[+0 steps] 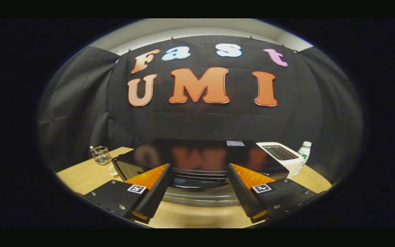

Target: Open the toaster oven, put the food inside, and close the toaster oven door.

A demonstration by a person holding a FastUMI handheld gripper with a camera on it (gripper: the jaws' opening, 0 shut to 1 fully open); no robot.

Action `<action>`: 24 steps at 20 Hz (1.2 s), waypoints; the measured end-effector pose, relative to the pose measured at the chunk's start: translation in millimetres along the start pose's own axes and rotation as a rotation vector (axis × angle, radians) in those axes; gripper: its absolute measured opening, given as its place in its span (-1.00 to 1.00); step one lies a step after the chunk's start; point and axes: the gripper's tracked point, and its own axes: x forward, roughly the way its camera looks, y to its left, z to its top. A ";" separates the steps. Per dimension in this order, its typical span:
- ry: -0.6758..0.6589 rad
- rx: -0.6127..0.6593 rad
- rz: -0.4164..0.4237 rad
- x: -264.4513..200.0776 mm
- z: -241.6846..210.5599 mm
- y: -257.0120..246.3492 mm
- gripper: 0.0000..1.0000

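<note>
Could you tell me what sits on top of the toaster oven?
A small pale label lies on the toaster oven top, towards the back. The open gripper fingers cover the front corners, and the inside is hidden.

A wooden desk point(81, 176) carries a small clear glass holder point(100, 155) with a white-tipped item standing in it, near the left back corner. On the right side sits a white pop-up toaster point(281, 155), slots facing up. Just beside it, further right, stands a white bottle point(304, 152) with a green label
</note>
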 end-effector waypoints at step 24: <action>0.308 -0.082 0.185 -117.7 -147.2 14.8 0.80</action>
